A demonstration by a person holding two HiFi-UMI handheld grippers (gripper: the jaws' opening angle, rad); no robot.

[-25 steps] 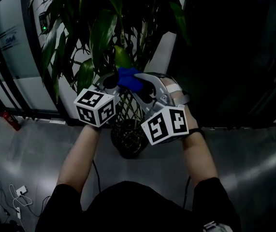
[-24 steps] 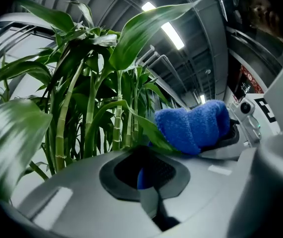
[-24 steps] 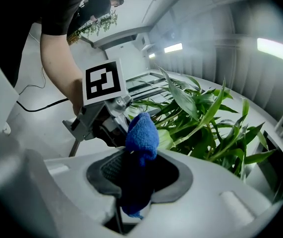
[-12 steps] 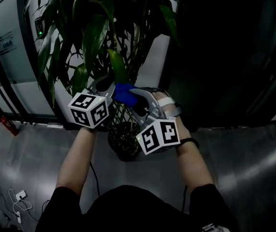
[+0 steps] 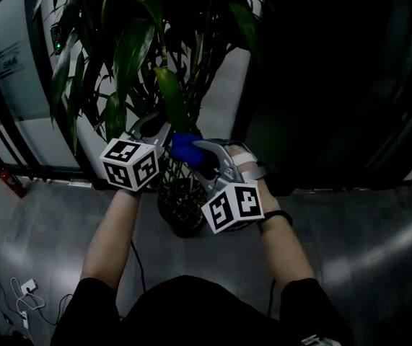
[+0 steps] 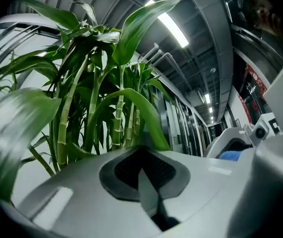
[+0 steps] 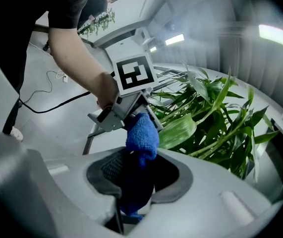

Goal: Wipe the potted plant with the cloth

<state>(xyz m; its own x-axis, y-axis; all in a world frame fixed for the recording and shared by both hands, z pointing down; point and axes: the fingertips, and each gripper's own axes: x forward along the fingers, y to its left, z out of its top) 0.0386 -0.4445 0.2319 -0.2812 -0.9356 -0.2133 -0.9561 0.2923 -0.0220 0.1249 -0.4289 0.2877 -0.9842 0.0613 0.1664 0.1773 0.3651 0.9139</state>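
The potted plant (image 5: 155,42) stands ahead of me, with long green leaves over a dark pot (image 5: 184,204) on the floor. One leaf (image 5: 171,96) hangs down between the grippers. My left gripper (image 5: 164,130) is shut on that leaf; in the left gripper view the leaf (image 6: 148,120) arches down into the left gripper (image 6: 143,170). My right gripper (image 5: 191,151) is shut on the blue cloth (image 5: 185,144), which sits right beside the left jaw tips. In the right gripper view the cloth (image 7: 142,133) sticks up out of the right gripper (image 7: 134,175), against the leaf (image 7: 181,130).
Bamboo-like stems (image 6: 116,118) stand close behind the held leaf. A glass wall panel (image 5: 11,71) is at the left and a dark wall (image 5: 335,85) at the right. Cables (image 5: 18,301) and a red object (image 5: 12,182) lie on the grey floor.
Both grippers and the cloth have come down and toward me. More of the hanging leaf now shows above the cloth.
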